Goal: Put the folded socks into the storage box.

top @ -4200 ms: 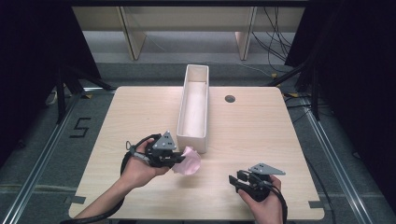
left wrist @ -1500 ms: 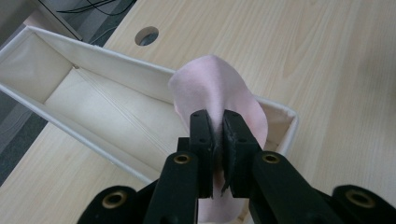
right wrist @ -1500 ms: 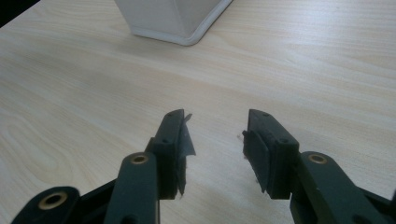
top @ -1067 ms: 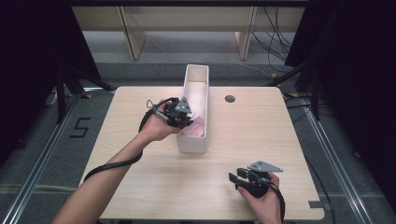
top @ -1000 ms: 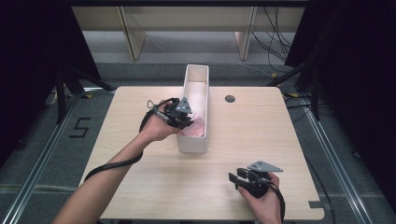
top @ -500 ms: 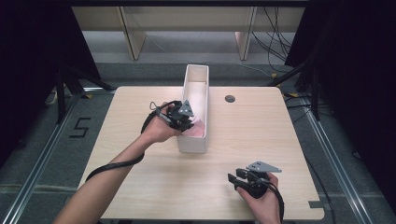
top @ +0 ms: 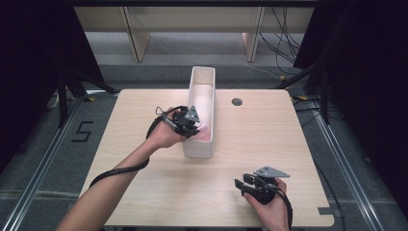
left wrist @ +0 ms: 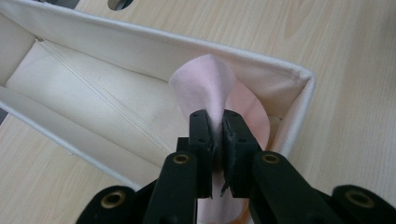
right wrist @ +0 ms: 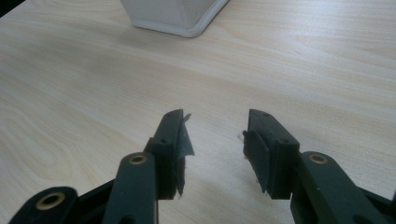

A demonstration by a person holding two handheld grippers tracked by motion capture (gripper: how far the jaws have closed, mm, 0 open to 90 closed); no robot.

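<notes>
The left tongs (top: 195, 129) reach over the near end of the long white fabric bin (top: 190, 144), which stands lengthwise at the middle of the light wooden tabletop (top: 144, 187). The left forearm stretches diagonally up from the bottom left of the high view, and the hand (top: 166, 136) wraps the tool from the bin's left side, the cable looping behind the wrist. In the left gripper view the tongs (left wrist: 217, 135) are nearly closed, the two black pads pinching a fold of pale pink cloth (left wrist: 210, 86) that stands up between them (the rest of it lies against the bin's end wall and floor). That places the cloth (top: 204, 131) inside the bin (left wrist: 93, 93), at the end nearest the person.

The right tongs (top: 243, 185) rest low at the near right of the tabletop, well apart from the bin, the hand (top: 269, 207) under them. In the right gripper view their jaws stand apart around bare wood, holding nothing (right wrist: 215, 135).
</notes>
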